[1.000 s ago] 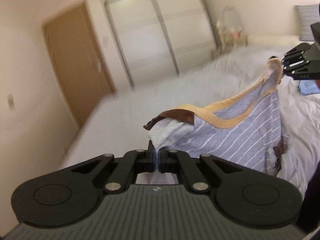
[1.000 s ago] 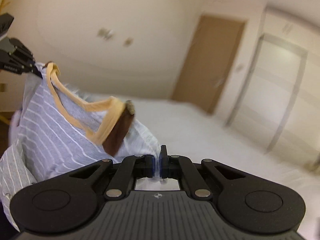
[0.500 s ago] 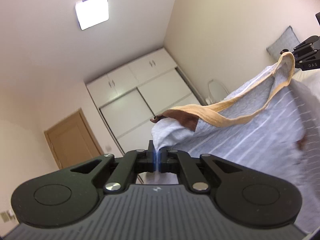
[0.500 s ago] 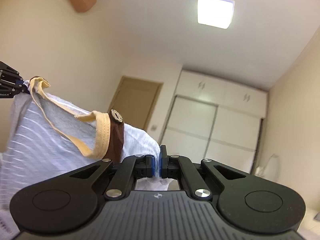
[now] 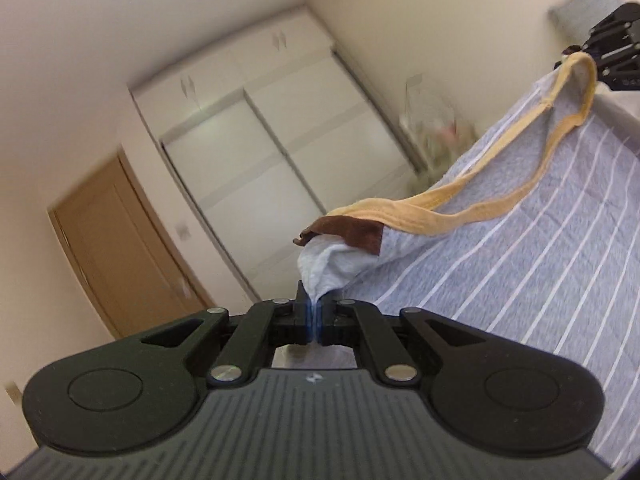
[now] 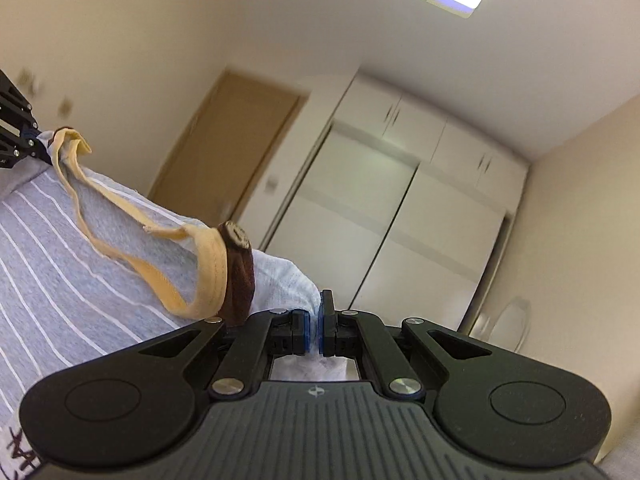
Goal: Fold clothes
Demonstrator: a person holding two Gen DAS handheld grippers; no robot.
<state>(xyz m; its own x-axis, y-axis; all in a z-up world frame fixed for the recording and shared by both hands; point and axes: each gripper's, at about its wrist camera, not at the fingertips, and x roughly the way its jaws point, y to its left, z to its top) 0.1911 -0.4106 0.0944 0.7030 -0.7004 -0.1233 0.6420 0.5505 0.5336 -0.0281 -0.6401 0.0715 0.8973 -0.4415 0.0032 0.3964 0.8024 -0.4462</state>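
Both jaws are clamped on cloth: my left gripper (image 5: 313,317) pinches one shoulder of the grey striped shirt (image 5: 520,248) and my right gripper (image 6: 314,330) the other, so it hangs stretched between them, yellow neckline (image 5: 460,204) sagging. A second ago the bed lay below; now both views tilt up, so I judge the shirt lifted clear, ready to lay flat. Beyond stand the wardrobe (image 5: 260,120) and door (image 6: 224,140), well apart, with open air around me.

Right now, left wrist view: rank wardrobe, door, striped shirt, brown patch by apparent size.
1. Wardrobe and striped shirt: similar, shirt is nearer, so unranked.
2. Door.
3. Brown patch.
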